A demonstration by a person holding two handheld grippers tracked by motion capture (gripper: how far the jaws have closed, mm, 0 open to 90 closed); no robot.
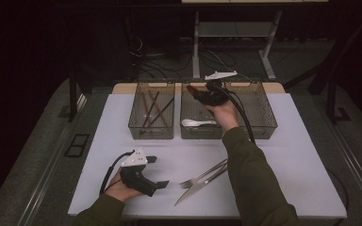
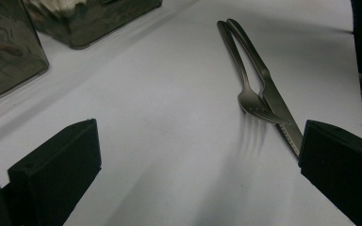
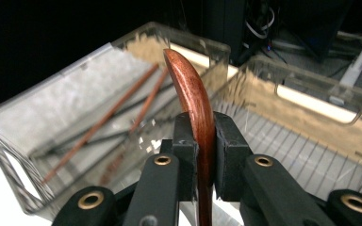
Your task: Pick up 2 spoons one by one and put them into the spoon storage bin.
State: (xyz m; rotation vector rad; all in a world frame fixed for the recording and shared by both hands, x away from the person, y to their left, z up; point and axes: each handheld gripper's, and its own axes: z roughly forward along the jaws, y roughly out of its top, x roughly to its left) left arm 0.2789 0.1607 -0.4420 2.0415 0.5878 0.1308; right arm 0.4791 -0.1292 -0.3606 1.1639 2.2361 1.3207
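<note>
Right gripper [image 3: 200,141] clamped on a brown wooden spoon [image 3: 192,94], held over the right bin [image 1: 264,127]; left gripper [image 2: 198,165] jaws apart near fork [image 2: 252,101] and knife [image 2: 275,101]; no legible writing anywhere

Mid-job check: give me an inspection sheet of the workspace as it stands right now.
Surface: white table, level.
Job's things: fork and knife side by side on the table; chopsticks in left basket; white spoon in right basket; wooden spoon held.
Clutter: nothing seen.
Grippers: left gripper open, near the fork; right gripper shut on wooden spoon over right basket.
Cables: trailing from both grippers.
Surroundings: dark floor, desk legs, cords.
</note>
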